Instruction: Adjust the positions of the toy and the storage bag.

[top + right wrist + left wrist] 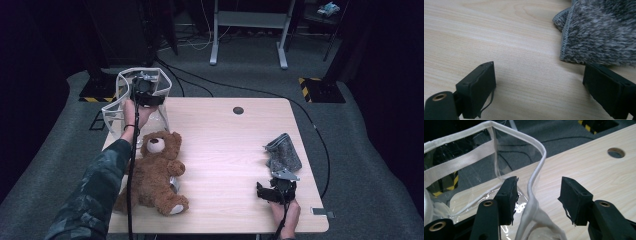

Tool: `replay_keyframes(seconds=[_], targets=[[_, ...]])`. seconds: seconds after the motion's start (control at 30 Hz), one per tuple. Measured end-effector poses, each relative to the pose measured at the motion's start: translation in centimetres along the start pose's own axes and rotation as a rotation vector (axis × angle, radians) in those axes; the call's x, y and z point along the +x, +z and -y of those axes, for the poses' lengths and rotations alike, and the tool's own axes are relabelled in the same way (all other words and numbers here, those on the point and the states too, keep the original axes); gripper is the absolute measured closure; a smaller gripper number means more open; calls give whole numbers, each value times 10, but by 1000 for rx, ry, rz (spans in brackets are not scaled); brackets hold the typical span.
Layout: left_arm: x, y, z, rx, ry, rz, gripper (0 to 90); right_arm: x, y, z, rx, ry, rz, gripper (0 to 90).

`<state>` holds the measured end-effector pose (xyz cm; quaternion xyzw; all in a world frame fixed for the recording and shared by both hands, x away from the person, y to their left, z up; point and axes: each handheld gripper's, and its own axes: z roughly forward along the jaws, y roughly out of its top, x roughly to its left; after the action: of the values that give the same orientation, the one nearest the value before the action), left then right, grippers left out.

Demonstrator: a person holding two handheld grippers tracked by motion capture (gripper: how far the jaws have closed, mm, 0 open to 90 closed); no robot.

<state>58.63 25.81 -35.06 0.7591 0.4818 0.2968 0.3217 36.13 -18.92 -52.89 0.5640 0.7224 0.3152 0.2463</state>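
A clear plastic bag [112, 115] with white trim stands at the table's far left corner. My left gripper [144, 80] reaches into its mouth. In the left gripper view the bag's white rim [541, 157] runs between the jaws of this gripper [539, 187], which stand apart without pressing it. A brown teddy bear [155, 172] lies on its back at the front left, under my left forearm. A grey fuzzy cloth [283, 155] [599, 30] lies at the right. My right gripper [276, 182] [539, 75] rests open just in front of it, with bare wood between its jaws.
The light wooden table [225, 140] has a round cable hole [238, 110] [615, 152] near its far edge. Cables cross the carpet behind it. A grey desk frame [250, 20] and yellow-black striped bases [320, 90] stand farther back.
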Motion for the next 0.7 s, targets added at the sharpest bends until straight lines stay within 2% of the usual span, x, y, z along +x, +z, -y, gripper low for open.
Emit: replay_keyframes(seconds=[0.07, 0.13, 0.17, 0.23, 0.27, 0.5, 0.6, 0.63, 0.7], targets=[[0, 5, -1, 12, -2, -3, 535, 0, 0, 0, 0, 0, 0, 103], [-1, 8, -2, 12, -2, 2, 691, 0, 0, 0, 0, 0, 0, 104], [-1, 8, -2, -7, -7, 2, 742, 0, 0, 0, 0, -1, -1, 104], [-1, 8, -2, -22, -4, 10, 802, 0, 0, 0, 0, 0, -1, 104], [-1, 8, -2, -22, 11, 7, 810, 0, 0, 0, 0, 0, -1, 104], [-10, 9, -1, -62, 45, 57, 821, 0, 0, 0, -1, -3, 1, 105], [-14, 9, -2, -64, 51, 70, 815, 0, 0, 0, -1, -3, 1, 104], [-14, 8, -2, -63, 45, 74, 788, 0, 0, 0, -1, -3, 0, 104], [-13, 4, -3, -67, 54, 61, 619, 0, 0, 0, -2, -5, 1, 105]])
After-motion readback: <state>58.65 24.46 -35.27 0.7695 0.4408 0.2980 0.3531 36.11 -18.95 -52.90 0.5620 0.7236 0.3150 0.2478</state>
